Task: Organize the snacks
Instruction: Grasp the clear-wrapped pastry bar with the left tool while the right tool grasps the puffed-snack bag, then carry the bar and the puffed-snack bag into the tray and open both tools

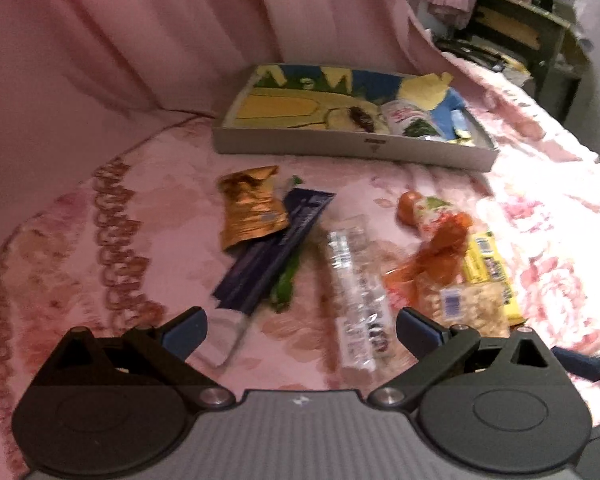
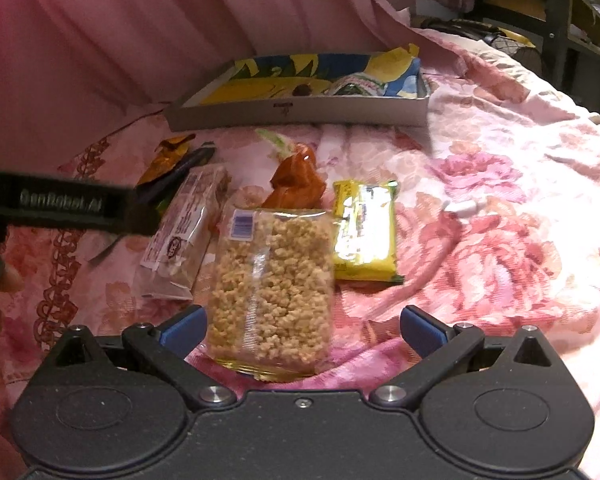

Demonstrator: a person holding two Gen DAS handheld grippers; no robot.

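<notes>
Snack packets lie on a pink flowered bedspread. In the left wrist view my left gripper (image 1: 302, 330) is open and empty above a clear wrapped bar (image 1: 358, 300), a dark blue packet (image 1: 272, 252) and a gold pouch (image 1: 250, 210). In the right wrist view my right gripper (image 2: 302, 330) is open, with a clear pack of puffed grain snack (image 2: 272, 284) lying between its fingers. A yellow packet (image 2: 364, 232), an orange packet (image 2: 296, 182) and the clear bar (image 2: 186, 232) lie beyond. A shallow grey box (image 2: 300, 114) holds a few snacks.
The grey box (image 1: 352, 146) stands at the back by a pink curtain (image 1: 140, 40). The left gripper's body (image 2: 60, 204) crosses the right wrist view at left. Dark shelving (image 1: 540, 32) stands at the far right. A small white piece (image 2: 462, 206) lies on the bedspread.
</notes>
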